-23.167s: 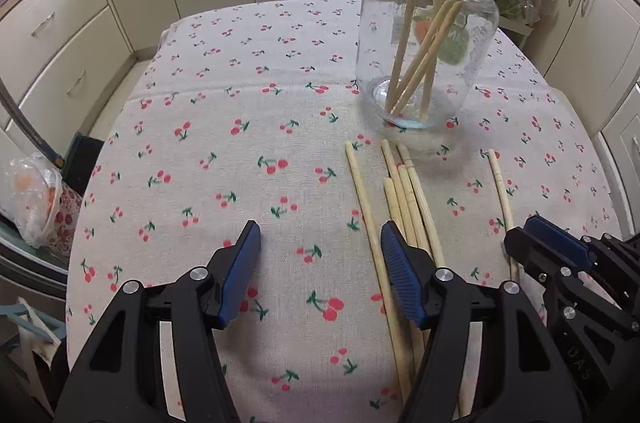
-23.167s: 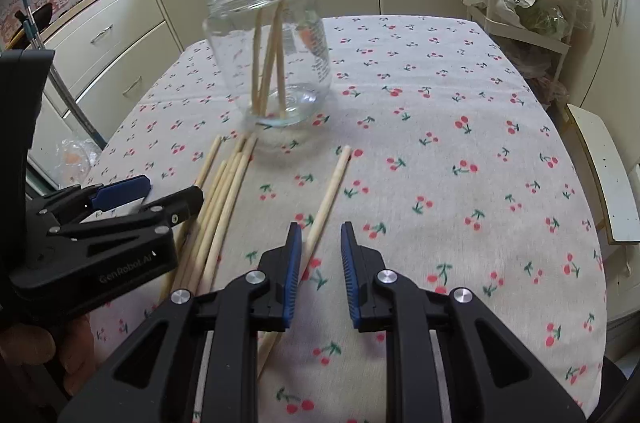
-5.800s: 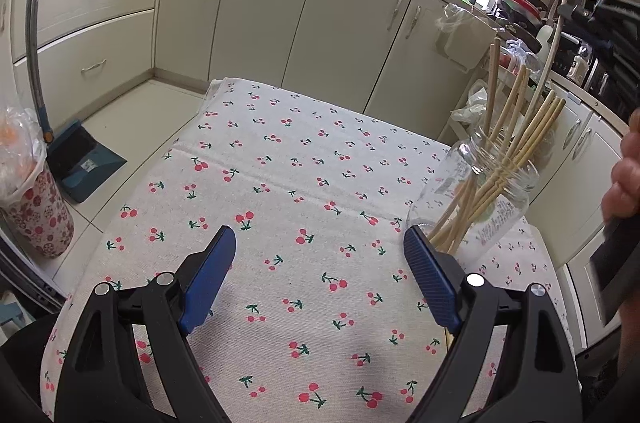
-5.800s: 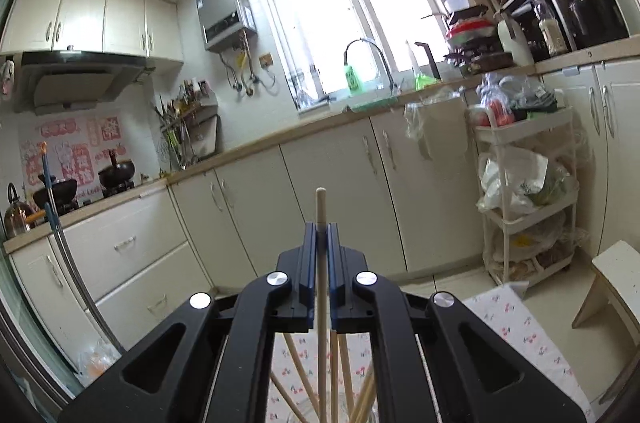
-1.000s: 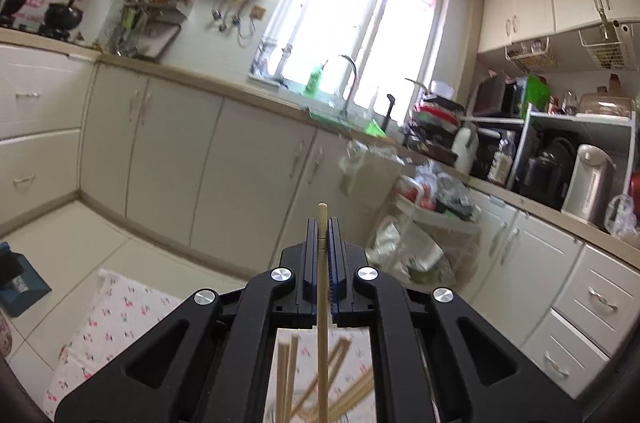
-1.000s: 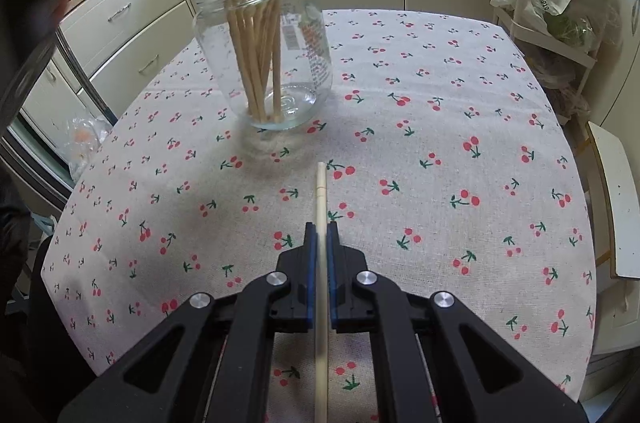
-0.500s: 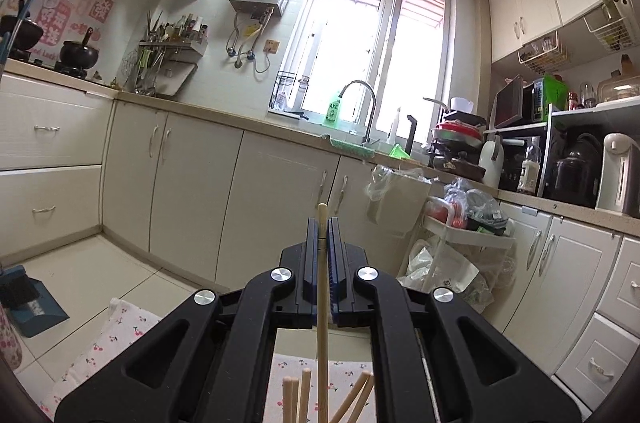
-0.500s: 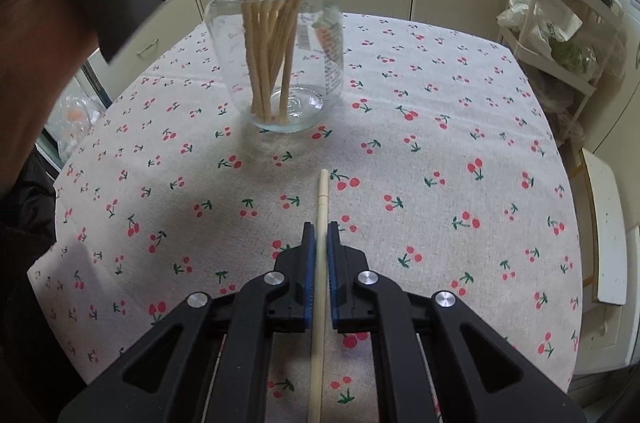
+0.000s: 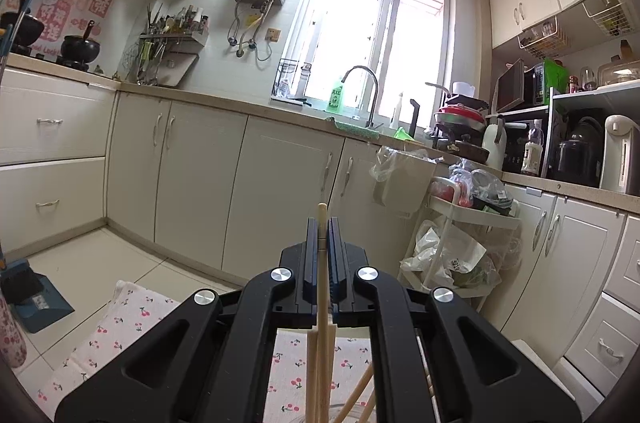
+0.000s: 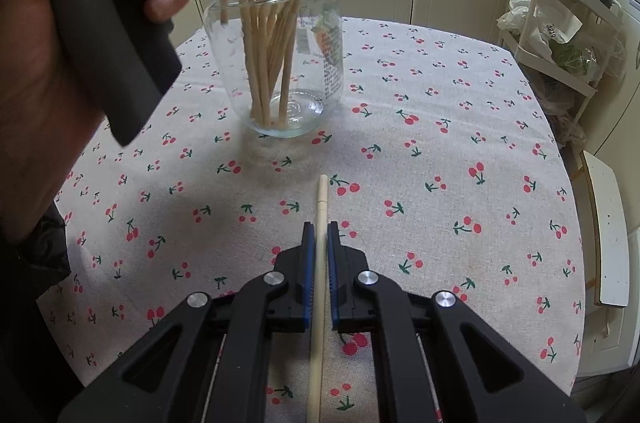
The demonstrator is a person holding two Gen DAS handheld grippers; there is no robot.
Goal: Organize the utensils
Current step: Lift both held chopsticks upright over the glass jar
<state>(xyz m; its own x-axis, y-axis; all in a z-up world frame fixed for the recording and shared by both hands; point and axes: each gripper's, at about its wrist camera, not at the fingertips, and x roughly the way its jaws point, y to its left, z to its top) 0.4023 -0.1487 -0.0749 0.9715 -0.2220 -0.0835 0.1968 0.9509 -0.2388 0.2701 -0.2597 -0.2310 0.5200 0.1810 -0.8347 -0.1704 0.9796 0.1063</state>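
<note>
Left gripper: clearly pinching — the black left gripper with blue pads [image 9: 322, 229] was pressed together on a pale wooden chopstick [image 9: 321, 287], which ran upright between the jaws with its tip poking just above them.
Left view: aimed level across the kitchen, over cream cabinet doors [image 9: 280, 199], a steel sink tap [image 9: 362, 91] and a bright window [image 9: 376, 39].
Below left gripper: tops of other pale sticks [image 9: 360, 393] showed at the frame's bottom edge, over the cherry-print tablecloth [image 9: 132, 323].
Right gripper: the black right gripper with blue pads [image 10: 320, 235] was closed on a second pale wooden chopstick [image 10: 318, 303], held low over the cloth and pointing toward the jar; whether it touched the cloth could not be told.
Jar: a clear glass jar [image 10: 280, 63] stood upright on the tablecloth ahead of the right gripper, apart from the held stick's tip.
Jar contents: a bundle of pale wooden chopsticks [image 10: 264, 35] leaned inside, ends on the glass bottom, tops rising past the rim.
Hand: the person's left hand [image 10: 60, 55] gripped a dark handle [image 10: 116, 51] just left of the jar, above the table.
</note>
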